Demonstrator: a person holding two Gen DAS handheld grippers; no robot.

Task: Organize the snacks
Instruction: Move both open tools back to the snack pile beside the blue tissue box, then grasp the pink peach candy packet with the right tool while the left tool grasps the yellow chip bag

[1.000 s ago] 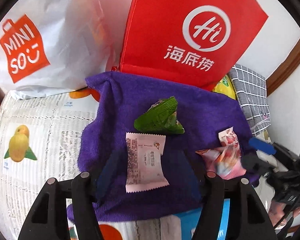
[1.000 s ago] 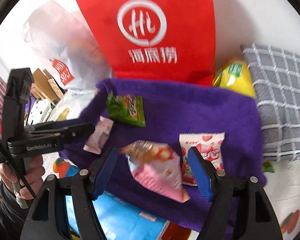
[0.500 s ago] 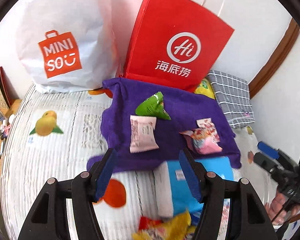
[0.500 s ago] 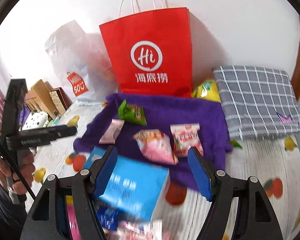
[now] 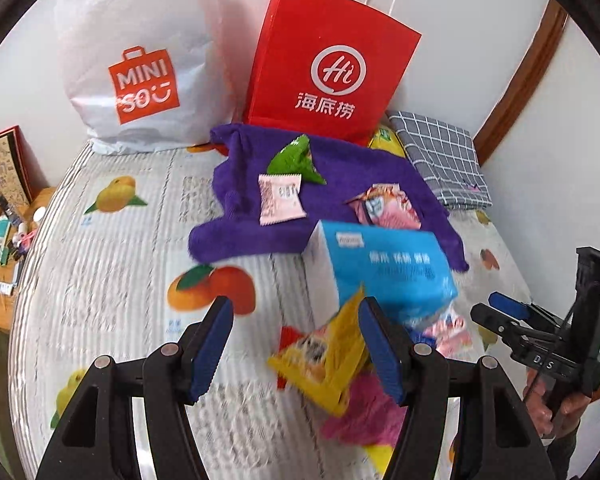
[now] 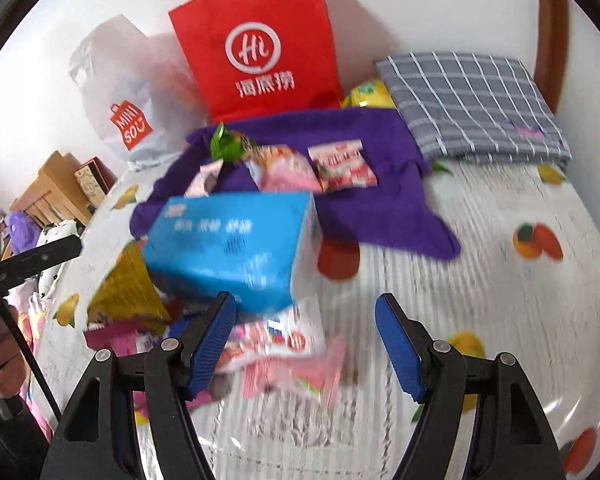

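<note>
Several snack packets lie on a purple cloth [image 5: 340, 176]: a green one [image 5: 294, 158], a pink-white one [image 5: 280, 198] and a pink one [image 5: 384, 208]. A red-white packet [image 6: 342, 164] lies there too. In front of the cloth, a blue box [image 5: 384, 268] rests against a loose pile with a yellow packet [image 5: 324, 356] and pink packets [image 6: 276, 340]. My left gripper [image 5: 294, 320] hovers open and empty over the yellow packet. My right gripper [image 6: 306, 312] is open and empty above the pink packets, near the blue box [image 6: 236, 244].
A red paper bag [image 5: 332, 64] and a white plastic shopping bag [image 5: 140, 60] stand against the wall behind the cloth. A folded grey checked cloth [image 6: 468, 104] lies at the back right. The fruit-print bed cover [image 5: 112, 264] extends left, with a cluttered wooden side table [image 5: 4, 248] beyond.
Both grippers have drawn back from the purple cloth, so it looks smaller and farther. The blue box and the loose snack pile have come into view beneath them. Jaws unchanged.
</note>
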